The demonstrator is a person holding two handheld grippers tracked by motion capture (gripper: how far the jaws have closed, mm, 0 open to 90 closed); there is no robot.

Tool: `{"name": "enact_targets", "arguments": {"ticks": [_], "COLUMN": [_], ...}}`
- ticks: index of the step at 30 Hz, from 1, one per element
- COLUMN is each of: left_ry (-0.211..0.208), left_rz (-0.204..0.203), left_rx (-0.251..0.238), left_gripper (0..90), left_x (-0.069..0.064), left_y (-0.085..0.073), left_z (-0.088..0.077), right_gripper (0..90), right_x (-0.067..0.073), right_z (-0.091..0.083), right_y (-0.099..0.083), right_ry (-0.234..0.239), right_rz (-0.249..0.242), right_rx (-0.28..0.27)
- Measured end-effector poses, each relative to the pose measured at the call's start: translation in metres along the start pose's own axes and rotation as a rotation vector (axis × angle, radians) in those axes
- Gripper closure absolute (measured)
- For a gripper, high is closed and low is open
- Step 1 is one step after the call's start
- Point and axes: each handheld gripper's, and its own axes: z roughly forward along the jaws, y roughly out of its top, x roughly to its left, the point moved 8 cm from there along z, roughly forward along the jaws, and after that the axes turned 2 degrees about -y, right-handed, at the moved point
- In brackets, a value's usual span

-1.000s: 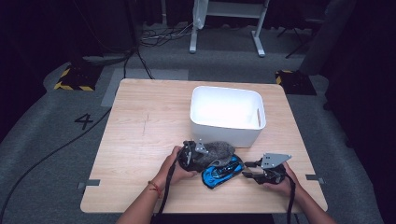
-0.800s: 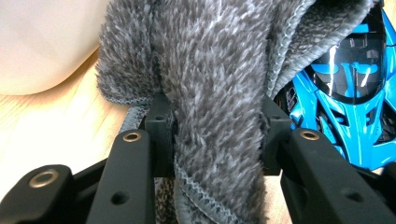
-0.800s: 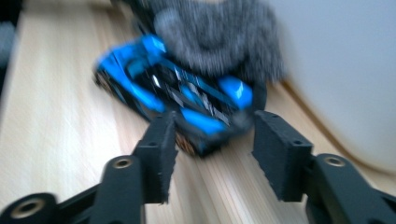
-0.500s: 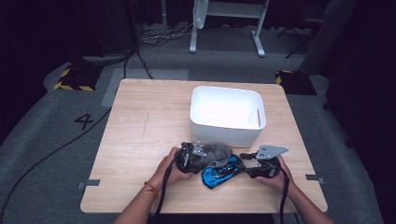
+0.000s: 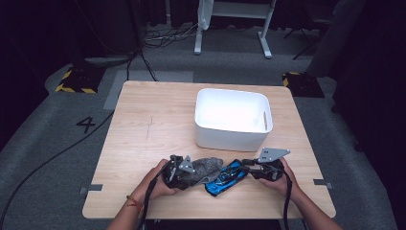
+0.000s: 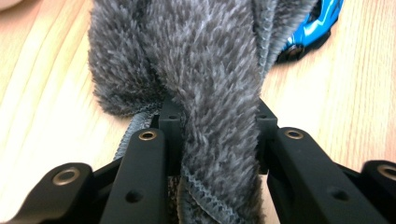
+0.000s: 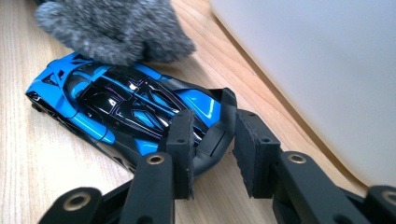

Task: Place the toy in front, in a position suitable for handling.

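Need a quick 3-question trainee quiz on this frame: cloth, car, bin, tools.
1. True or false: the blue toy car lies inside the white bin.
2. What is the left tool clamped on?
3. Where is the grey cloth relative to the car? A: over the car's end farthest from the right tool. B: well apart from the car. C: in the bin.

Key
1. False: the car lies on the table, in front of the bin.
2. The grey cloth. The jaws have just been closing, with the cloth between them.
3. A. The right tool's jaws have just been closing too, with the car's near end between them.
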Motion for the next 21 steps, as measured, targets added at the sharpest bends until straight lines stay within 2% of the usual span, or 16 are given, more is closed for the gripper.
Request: {"name": "enact_targets", "arguments": {"ticks": [5, 7, 9, 10, 11, 12, 14, 15, 17, 21], "left_ry": [0.004, 0.025, 0.027, 0.014, 0.014, 0.008, 0.010, -0.003, 0.003, 0.001], "left_rz": [-0.030, -0.065, -0.076, -0.089, -0.089, -0.078, -0.075, -0.080, -0.072, -0.071], "left_rx": [-0.030, -0.058, -0.075, -0.107, -0.107, -0.114, -0.118, -0.122, -0.114, -0.103], "left_gripper": [66.7, 66.0, 66.0, 66.1, 66.1, 66.2, 66.2, 66.1, 66.2, 66.6], "left_x": [0.002, 0.007, 0.009, 0.011, 0.011, 0.012, 0.014, 0.015, 0.017, 0.018], "left_y": [0.001, 0.011, 0.017, 0.029, 0.029, 0.036, 0.047, 0.055, 0.062, 0.068], "left_z": [0.001, 0.008, 0.011, 0.016, 0.016, 0.019, 0.024, 0.029, 0.036, 0.043], "right_gripper": [70.7, 70.9, 70.9, 70.9, 70.9, 70.9, 70.9, 70.9, 70.9, 70.9], "right_x": [-0.001, -0.001, -0.001, -0.001, -0.001, -0.001, -0.001, -0.001, -0.001, -0.001], "right_z": [-0.001, -0.001, -0.001, -0.001, -0.001, -0.001, -0.001, -0.001, -0.001, -0.002], "right_y": [-0.001, -0.001, -0.001, -0.001, -0.001, -0.001, -0.001, -0.002, -0.002, -0.002], "right_ry": [0.003, -0.001, -0.004, -0.006, -0.006, -0.007, -0.005, -0.005, -0.003, -0.006], "right_rz": [0.010, 0.006, 0.005, 0.002, 0.002, 0.002, 0.001, 0.002, 0.002, -0.001], "right_rx": [-0.010, -0.012, -0.014, -0.016, -0.016, -0.017, -0.018, -0.020, -0.022, -0.023]}}
